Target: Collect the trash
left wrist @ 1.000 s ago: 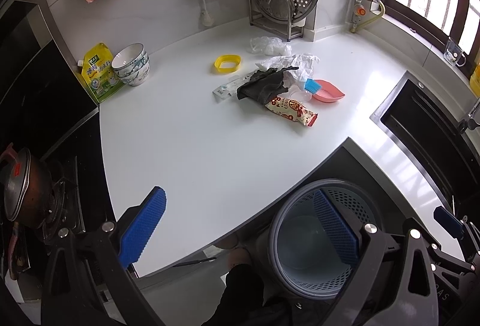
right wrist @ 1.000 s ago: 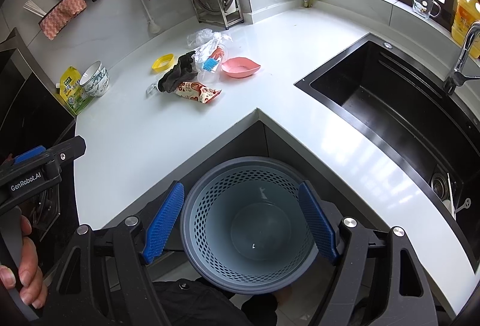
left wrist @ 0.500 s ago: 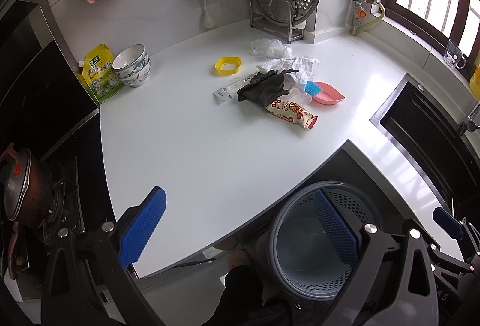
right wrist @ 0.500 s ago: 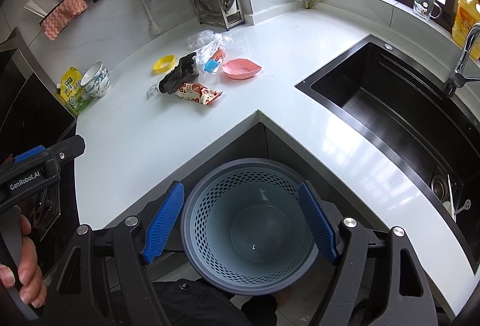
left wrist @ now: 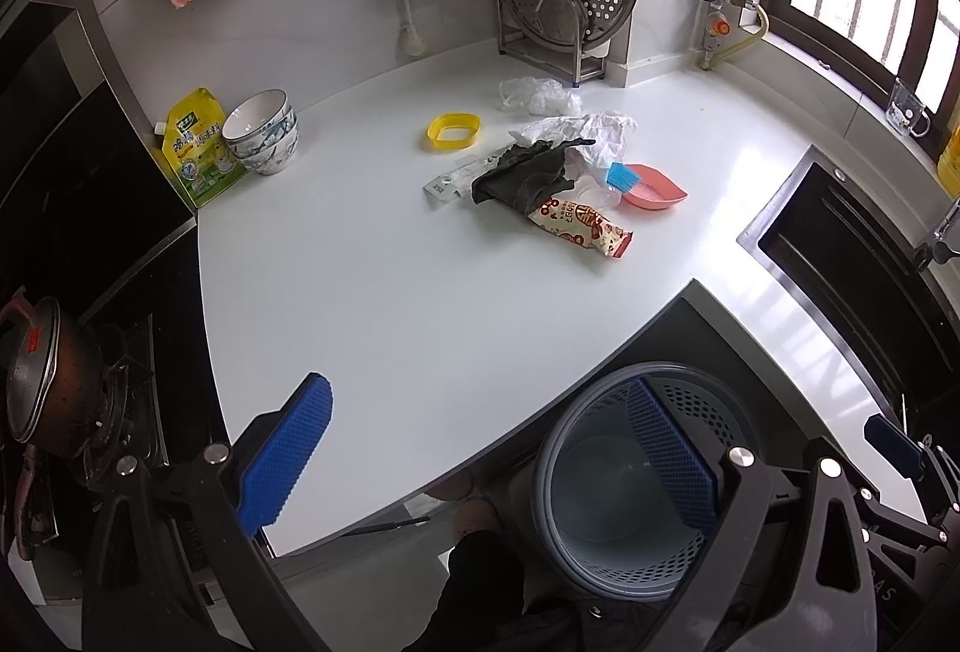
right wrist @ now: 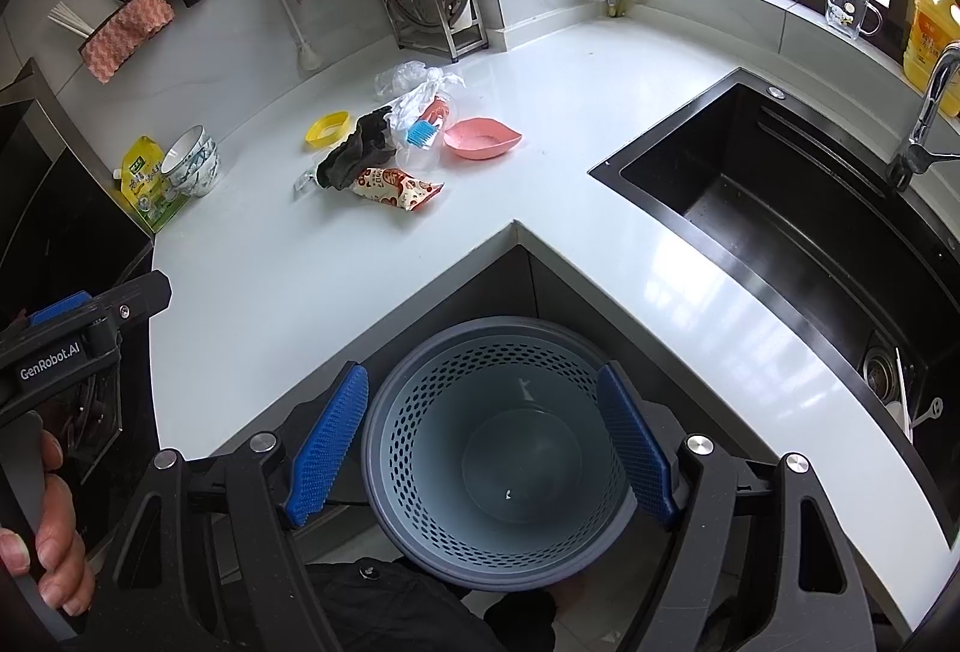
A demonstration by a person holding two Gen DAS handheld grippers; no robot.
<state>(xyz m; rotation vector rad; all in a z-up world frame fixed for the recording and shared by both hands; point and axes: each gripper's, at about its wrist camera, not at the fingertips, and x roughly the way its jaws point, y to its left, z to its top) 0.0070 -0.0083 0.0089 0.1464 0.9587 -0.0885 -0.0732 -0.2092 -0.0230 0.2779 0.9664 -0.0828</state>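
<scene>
the trash is sitting in a loose heap near the middle of the white bench point(left wrist: 372, 292): a red and white snack wrapper point(left wrist: 581, 227) is lying nearest the bench edge, a dark crumpled glove or rag point(left wrist: 523, 173) is resting just behind and partly over it, a crumpled white plastic bag point(left wrist: 585, 131) is lying behind that, and a flat clear packet point(left wrist: 454, 176) is poking out to the left of the dark piece. another clear plastic bag point(left wrist: 538, 95) is lying a little farther back, near the metal rack point(left wrist: 558, 45).

a pink leaf-shaped dish point(left wrist: 655, 187) is sitting just right of the heap with a blue brush point(left wrist: 623, 175) at its left rim, and a yellow ring point(left wrist: 453, 129) is lying to the left. stacked bowls point(left wrist: 263, 132) and a yellow pouch point(left wrist: 200, 147) are standing by the stove side, well apart from the heap.

i'm seeing the grey perforated basket point(right wrist: 498, 448) below the bench's inner corner, empty apart from tiny specks. my right claw point(right wrist: 489, 445) is hanging over it with its blue pads spread wide on either side of the rim, not touching it as far as i can tell. my left claw point(left wrist: 480, 466) is likewise released, wide apart and gripping nothing, one pad over the bench edge and the other over the basket. the black sink point(right wrist: 798, 238) is lying to the right.
</scene>
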